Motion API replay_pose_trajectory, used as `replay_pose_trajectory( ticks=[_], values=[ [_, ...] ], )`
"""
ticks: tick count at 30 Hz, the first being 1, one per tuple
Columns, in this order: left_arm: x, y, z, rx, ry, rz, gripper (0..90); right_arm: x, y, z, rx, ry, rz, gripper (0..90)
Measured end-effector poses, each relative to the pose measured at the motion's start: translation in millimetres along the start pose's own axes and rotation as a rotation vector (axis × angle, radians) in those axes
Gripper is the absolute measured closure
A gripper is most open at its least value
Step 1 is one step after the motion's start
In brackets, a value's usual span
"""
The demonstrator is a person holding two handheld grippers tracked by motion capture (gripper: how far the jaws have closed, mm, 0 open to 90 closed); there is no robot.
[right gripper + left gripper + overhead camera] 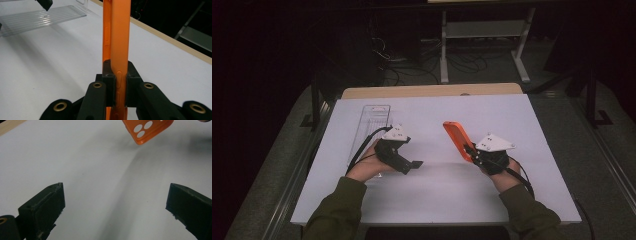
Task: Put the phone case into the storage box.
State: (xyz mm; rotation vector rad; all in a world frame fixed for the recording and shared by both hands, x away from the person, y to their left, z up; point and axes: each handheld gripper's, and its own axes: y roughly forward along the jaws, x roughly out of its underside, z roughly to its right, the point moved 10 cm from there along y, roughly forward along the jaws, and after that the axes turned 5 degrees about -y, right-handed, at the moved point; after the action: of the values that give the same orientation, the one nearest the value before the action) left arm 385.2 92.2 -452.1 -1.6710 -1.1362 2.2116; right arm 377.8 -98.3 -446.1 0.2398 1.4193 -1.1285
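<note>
Clear plastic tray (371, 125): lies flat on the white table (437, 195), far left; contents hard to make out, nothing seen inside.
Orange phone case (458, 140): held edgewise and lifted off the table, right of centre, well apart from the tray.
Right gripper (474, 152): jaws clamped on the case's near end.
Left gripper (412, 164): jaws spread wide, nothing between them, just beside the tray's near end.
Left gripper view: three round camera holes in the case corner (147, 130); rest cut off.
Right gripper view: side button slots along the case edge (120, 37).
</note>
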Motion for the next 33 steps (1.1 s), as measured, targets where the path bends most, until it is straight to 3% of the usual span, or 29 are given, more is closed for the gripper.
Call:
replay_pose_trajectory(
  ticks=[6, 11, 14, 20, 33],
  values=[
    [-5.5, -0.1, 2.4, 0.006, -0.022, 0.006, 1.5, 0.6, 0.4, 4.3, -0.005, 0.086, 0.008, 80.2],
    [-9.7, 2.1, 4.3, 0.048, -0.087, 0.014, 1.6, 2.1, 0.0, 7.7, -0.005, 0.139, 0.007, 80.2],
    [-9.1, 4.2, 4.6, 0.060, -0.114, 0.002, 1.6, 3.0, 0.2, 8.4, -0.004, 0.145, 0.005, 80.2],
    [-10.3, 6.2, 6.3, 0.071, -0.120, -0.006, 1.5, 2.5, 0.4, 7.9, -0.001, 0.146, 0.008, 80.2],
    [-22.8, 6.6, 18.3, 0.092, -0.137, 0.050, 1.5, 1.8, 1.9, 1.9, -0.005, 0.140, 0.008, 80.2]
  ],
)
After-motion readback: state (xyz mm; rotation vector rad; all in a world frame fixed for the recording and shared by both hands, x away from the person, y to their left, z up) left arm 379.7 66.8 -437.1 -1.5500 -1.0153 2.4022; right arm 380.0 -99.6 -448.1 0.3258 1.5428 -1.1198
